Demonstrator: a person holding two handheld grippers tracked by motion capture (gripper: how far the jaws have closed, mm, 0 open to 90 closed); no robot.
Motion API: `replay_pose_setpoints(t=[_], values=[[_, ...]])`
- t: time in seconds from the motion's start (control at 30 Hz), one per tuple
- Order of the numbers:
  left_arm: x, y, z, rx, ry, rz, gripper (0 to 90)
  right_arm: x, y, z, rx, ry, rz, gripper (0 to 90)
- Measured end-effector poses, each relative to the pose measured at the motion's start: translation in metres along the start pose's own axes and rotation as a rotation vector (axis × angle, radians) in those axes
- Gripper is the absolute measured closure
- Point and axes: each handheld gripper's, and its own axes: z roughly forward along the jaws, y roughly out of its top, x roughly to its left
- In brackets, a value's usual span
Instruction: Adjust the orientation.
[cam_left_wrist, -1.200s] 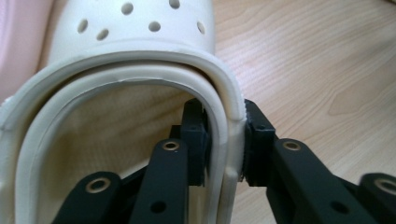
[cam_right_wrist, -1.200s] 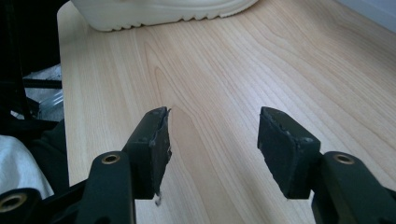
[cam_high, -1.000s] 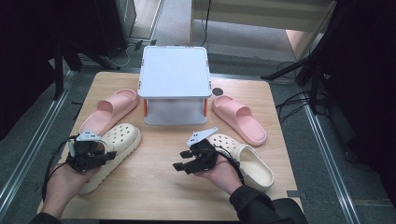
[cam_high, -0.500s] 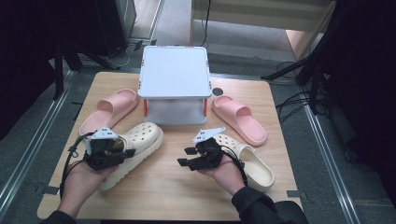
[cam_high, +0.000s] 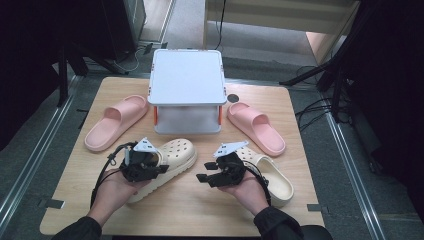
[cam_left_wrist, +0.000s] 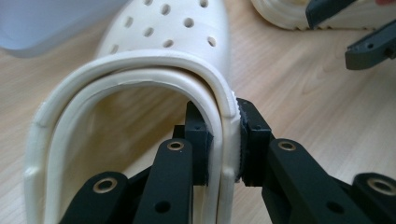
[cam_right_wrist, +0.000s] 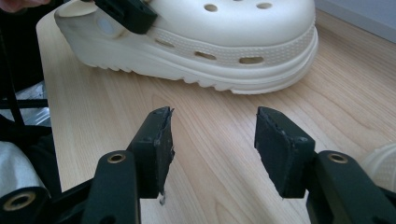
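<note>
Left gripper view shows the left gripper (cam_left_wrist: 223, 140) clamped on the cream clog's (cam_left_wrist: 163, 70) thin rim, which could slip free, while the right gripper (cam_right_wrist: 212, 144) gapes empty.

Left hand-held gripper (cam_high: 142, 165) grips clog (cam_high: 167, 162) (cream) — right (cam_high: 220, 172) free.

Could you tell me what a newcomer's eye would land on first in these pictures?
Probably the cream clog at the table's front left, its side wall pinched by the left tool. Next, the right tool held open over bare wood, and the grey box between two pink slides.
</note>
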Motion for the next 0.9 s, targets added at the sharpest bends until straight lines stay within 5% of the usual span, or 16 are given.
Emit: replay_pose_setpoints(t=[0.3,0.37,0.6,0.77,0.9], values=[[-0.006,-0.002,0.015,0.049,-0.051,0.049,74.8,0.003,-0.006,-0.002,-0.01,-0.005,0.0,47.1],[-0.003,-0.002,0.015,0.055,-0.069,0.036,66.5,0.003,-0.006,-0.001,-0.012,-0.01,-0.005,46.0],[0.002,-0.005,-0.01,0.014,-0.081,0.003,53.6,0.002,-0.004,0.001,-0.049,-0.019,0.021,49.2],[0.01,-0.012,-0.034,-0.006,-0.102,-0.027,59.3,0.003,-0.001,0.004,-0.056,-0.017,0.032,58.7],[0.021,-0.02,-0.05,-0.028,-0.065,-0.04,72.4,0.005,0.002,0.008,-0.06,-0.058,0.041,70.0]])
